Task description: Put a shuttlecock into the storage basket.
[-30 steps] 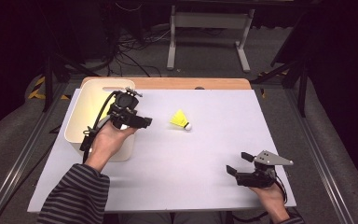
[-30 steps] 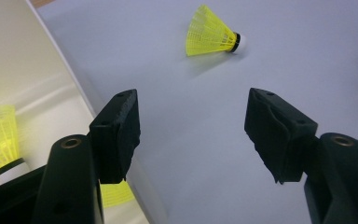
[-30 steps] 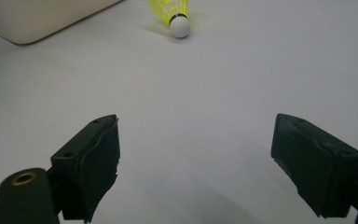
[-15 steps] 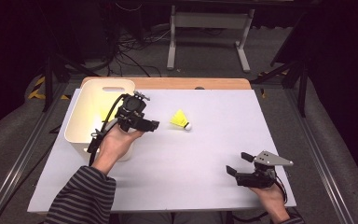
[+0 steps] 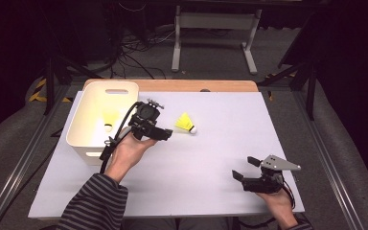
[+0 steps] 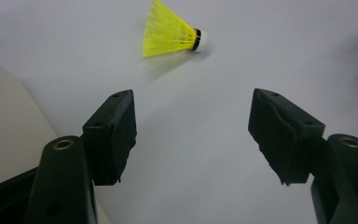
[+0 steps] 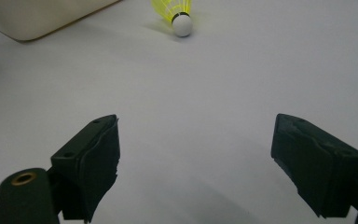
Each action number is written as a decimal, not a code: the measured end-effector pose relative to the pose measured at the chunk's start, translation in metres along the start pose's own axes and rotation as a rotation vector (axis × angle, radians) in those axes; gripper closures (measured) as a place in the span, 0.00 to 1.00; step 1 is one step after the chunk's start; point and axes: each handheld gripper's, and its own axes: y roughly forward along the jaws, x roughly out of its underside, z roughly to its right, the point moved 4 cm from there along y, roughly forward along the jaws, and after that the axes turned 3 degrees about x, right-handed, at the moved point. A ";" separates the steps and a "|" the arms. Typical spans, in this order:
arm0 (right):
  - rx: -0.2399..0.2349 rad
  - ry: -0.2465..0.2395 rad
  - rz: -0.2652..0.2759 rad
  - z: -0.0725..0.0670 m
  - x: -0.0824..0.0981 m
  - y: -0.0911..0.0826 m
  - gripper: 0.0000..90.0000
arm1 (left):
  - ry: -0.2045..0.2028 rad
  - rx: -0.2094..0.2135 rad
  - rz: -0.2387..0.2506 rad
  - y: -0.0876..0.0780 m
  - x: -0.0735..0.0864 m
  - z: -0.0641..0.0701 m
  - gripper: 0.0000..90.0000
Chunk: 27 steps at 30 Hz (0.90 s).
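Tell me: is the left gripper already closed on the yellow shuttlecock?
No: the left gripper stands open over bare table, with the yellow shuttlecock lying beyond its jaws, untouched.

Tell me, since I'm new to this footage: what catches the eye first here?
The bright yellow shuttlecock lying on its side mid-table on the pale sheet, just ahead of the left tool, whose jaws stand open. Next, the cream plastic bin at the table's left, with a second yellow shuttlecock inside. The right tool rests open near the front right corner.

Bright tabletop, dark surroundings (soft focus)
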 end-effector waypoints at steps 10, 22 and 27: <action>0.001 0.003 0.002 0.000 0.000 0.000 0.18 | -0.001 0.023 -0.002 0.014 -0.002 0.007 0.36; 0.000 0.003 0.002 0.001 0.000 0.000 0.18 | -0.036 0.045 -0.016 0.029 -0.006 0.003 0.36; 0.000 0.004 0.004 0.001 0.000 -0.001 0.18 | -0.041 0.042 -0.024 0.036 -0.007 0.001 0.36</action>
